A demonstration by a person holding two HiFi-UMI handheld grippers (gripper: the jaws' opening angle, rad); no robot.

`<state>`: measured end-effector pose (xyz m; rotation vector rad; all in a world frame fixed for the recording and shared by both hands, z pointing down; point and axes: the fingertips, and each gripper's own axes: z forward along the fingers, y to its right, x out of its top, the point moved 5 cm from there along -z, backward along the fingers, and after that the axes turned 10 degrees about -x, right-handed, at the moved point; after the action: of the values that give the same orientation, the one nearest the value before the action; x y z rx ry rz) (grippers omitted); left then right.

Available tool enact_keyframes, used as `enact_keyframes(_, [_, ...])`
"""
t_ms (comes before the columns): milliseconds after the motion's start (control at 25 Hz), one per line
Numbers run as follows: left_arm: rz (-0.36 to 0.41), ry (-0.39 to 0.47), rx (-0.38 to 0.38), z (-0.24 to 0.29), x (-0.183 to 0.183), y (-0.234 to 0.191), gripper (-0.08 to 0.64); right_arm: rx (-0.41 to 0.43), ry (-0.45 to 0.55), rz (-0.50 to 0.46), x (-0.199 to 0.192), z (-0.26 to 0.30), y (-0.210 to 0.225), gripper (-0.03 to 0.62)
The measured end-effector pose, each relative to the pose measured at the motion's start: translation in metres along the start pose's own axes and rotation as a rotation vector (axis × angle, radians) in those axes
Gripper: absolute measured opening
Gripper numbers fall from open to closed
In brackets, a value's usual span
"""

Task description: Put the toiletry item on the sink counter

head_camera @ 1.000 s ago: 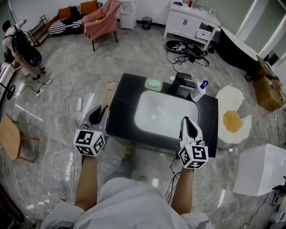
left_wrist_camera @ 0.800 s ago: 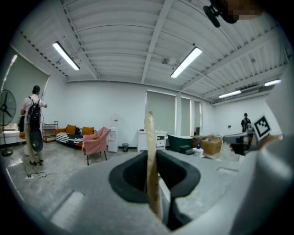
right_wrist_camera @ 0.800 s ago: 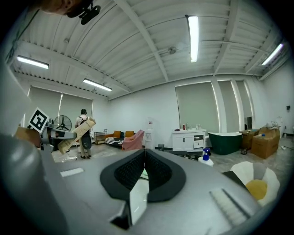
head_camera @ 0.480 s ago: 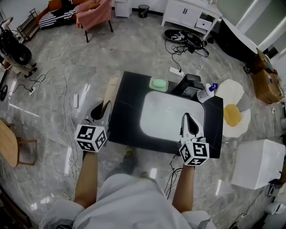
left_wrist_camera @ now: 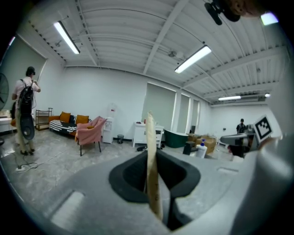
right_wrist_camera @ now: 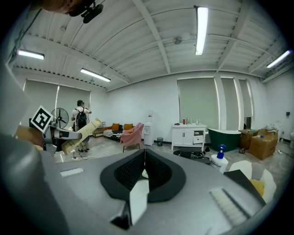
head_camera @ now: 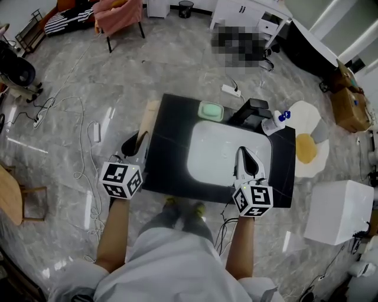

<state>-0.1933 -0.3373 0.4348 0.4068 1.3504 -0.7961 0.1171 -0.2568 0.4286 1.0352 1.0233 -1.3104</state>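
One black counter (head_camera: 168,156) with its white basin (head_camera: 215,150) sits mid-view, slightly nearer than half a second ago. Left gripper (head_camera: 137,143) stays clamped on the flat beige pack (head_camera: 147,121), just off the counter's left edge, not on it. Right gripper (head_camera: 243,158) hangs over the basin's right side, jaws together, empty. Left gripper view shows the pack edge-on (left_wrist_camera: 151,170); only the right gripper view shows its printed face (right_wrist_camera: 81,131). Bottle (head_camera: 274,122) stands back right.

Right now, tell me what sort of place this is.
Likely a staged test studio, not a real bathroom: a black sink counter stands alone on open marble-look floor, with a pink armchair and striped sofa, under an industrial ceiling with strip lights.
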Motion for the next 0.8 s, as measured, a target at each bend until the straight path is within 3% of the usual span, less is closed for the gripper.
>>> enact_keyframes(800, [0.013,-0.039,0.069,0.050,-0.005,0.023,0.051,0.073,-0.004,0.048,-0.007,0.046,0.049,0.003])
